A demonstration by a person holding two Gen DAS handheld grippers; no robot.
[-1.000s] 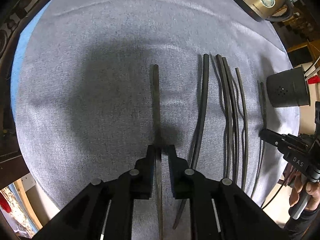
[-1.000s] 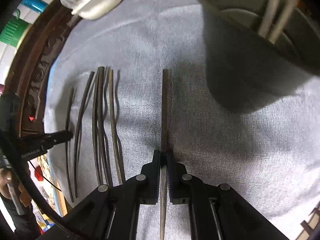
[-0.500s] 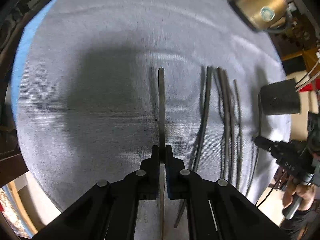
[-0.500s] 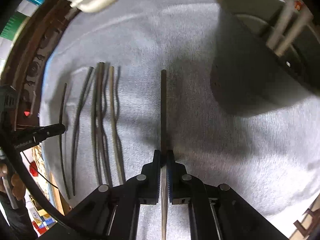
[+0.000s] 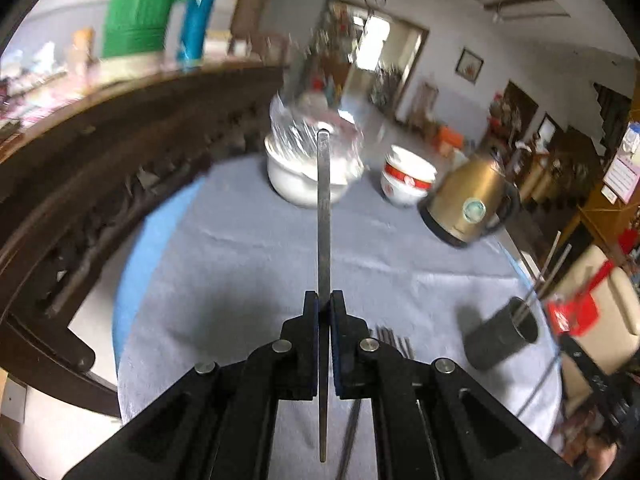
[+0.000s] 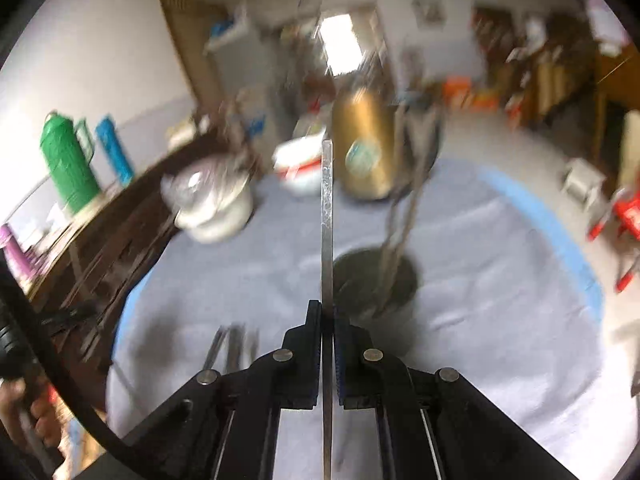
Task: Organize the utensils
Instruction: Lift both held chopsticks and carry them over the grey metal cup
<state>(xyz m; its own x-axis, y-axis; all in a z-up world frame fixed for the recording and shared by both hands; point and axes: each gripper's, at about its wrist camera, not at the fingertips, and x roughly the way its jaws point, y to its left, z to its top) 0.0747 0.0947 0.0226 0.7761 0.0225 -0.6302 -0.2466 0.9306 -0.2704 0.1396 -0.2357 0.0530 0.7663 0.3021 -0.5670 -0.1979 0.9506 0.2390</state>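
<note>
My left gripper [image 5: 324, 300] is shut on a metal chopstick [image 5: 323, 216], raised off the grey cloth and pointing forward. My right gripper [image 6: 327, 308] is shut on another metal chopstick [image 6: 327, 208], also raised. The dark utensil holder [image 5: 500, 338] stands at the right of the left wrist view with two chopsticks in it. In the right wrist view the holder [image 6: 374, 280] is just beyond my right gripper. Several dark chopsticks [image 5: 390, 338] lie on the cloth behind my left fingers; they also show in the right wrist view [image 6: 230, 344].
A gold kettle [image 5: 466, 206], a red and white bowl [image 5: 406, 180] and a white pot with a plastic bag [image 5: 308, 168] stand at the far side of the round table [image 5: 240, 264]. A dark wooden cabinet [image 5: 80, 200] runs along the left.
Both grippers have lifted their chopsticks off the cloth and tilted up, so the room now shows. The left gripper closed on its chopstick a second ago. The right one moved toward the holder.
</note>
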